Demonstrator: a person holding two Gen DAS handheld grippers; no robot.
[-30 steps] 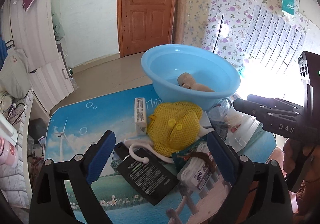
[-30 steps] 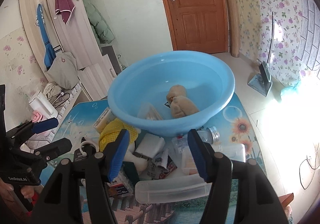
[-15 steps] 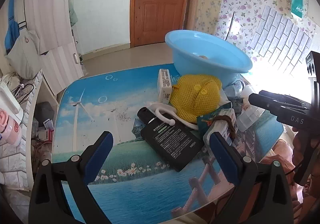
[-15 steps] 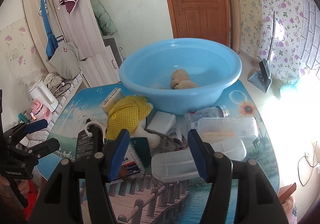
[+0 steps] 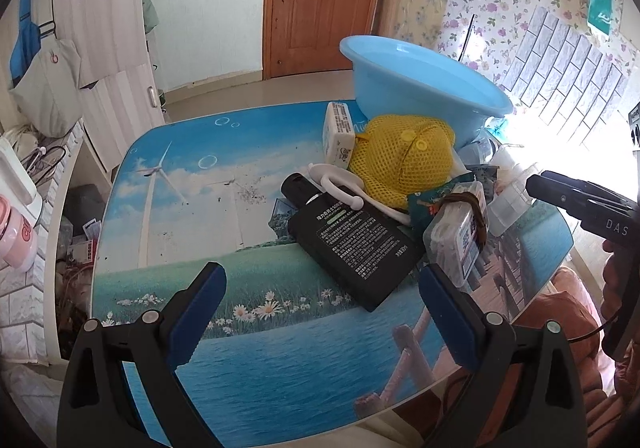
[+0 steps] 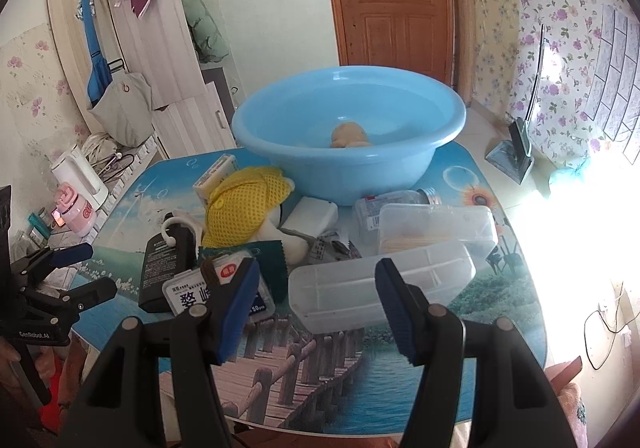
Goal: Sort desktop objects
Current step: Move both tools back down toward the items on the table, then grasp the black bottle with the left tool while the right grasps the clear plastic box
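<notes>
Printed with windmills and sea, the table (image 5: 192, 184) carries a heap ahead of both my tools; a wooden door (image 6: 394, 0) closes the room behind it.

My left gripper (image 5: 322, 306) is spread wide and grasps nothing, hovering over bare tabletop; just beyond its right finger lies the black bottle (image 5: 350, 240), flat, with a white hook (image 5: 340, 190) resting across its neck; past that sits the yellow mesh bag (image 5: 404, 160), a small white box (image 5: 338, 134) leaning at its left side, and the blue basin (image 5: 420, 96) farthest ahead.

My right gripper (image 6: 316, 306) is likewise released, jaws apart with nothing between them; a clear tray (image 6: 380, 284) lies just ahead between its fingers, a second clear box (image 6: 436, 224) touching it beyond; a swab box (image 6: 196, 294) sits right by its left finger, partly hidden by the pad; the basin (image 6: 348, 128) stands straight ahead with a tan toy (image 6: 350, 135) inside; the mesh bag (image 6: 244, 204) lies ahead to the left, against the basin's wall.
</notes>
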